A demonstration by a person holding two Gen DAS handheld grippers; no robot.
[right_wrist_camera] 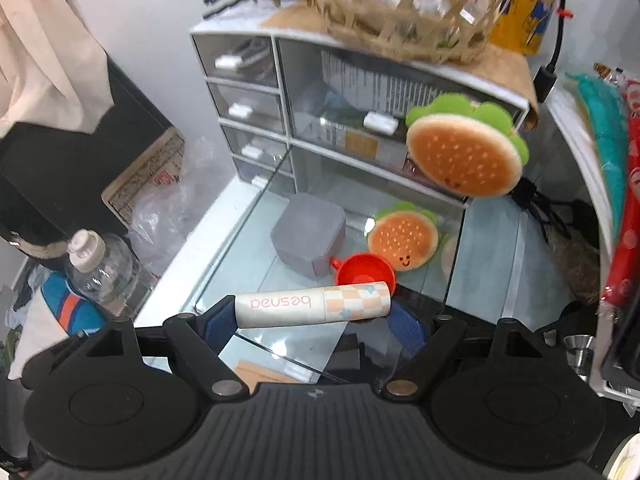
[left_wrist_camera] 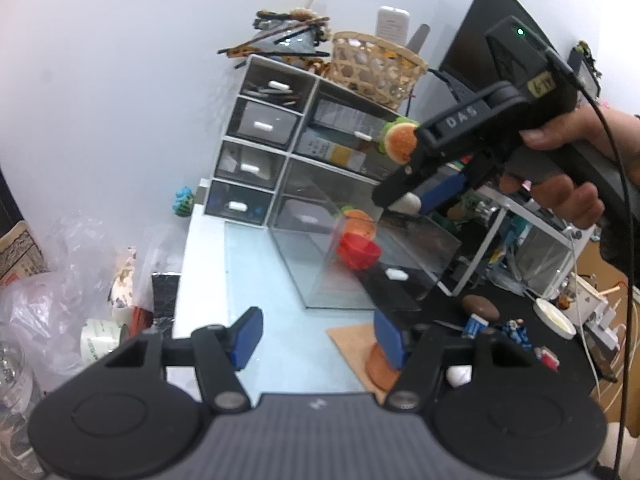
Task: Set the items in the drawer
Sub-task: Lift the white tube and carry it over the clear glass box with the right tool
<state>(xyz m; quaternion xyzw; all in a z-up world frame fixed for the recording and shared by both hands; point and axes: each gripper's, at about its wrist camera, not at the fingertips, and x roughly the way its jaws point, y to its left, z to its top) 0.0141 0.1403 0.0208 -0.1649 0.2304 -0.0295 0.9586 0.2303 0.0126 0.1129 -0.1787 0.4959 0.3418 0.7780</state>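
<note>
In the left wrist view, the left gripper sits at lower centre with jaws apart and empty. In the right wrist view, the right gripper at lower centre is clamped on a white cylindrical tube with a checkered end. Above it, mid-frame, the clear pulled-out drawer contains a grey rounded block, a red plastic funnel and an orange burger-shaped sponge.

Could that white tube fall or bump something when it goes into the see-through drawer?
Maybe. The right gripper holds the white tube crosswise by its two ends, so a small slip could drop it early. Below it, the open clear drawer already holds a red cup, a burger toy and a grey box, so the tube may knock one of them. Another burger toy appears stuck on a drawer front above and might get brushed.
</note>
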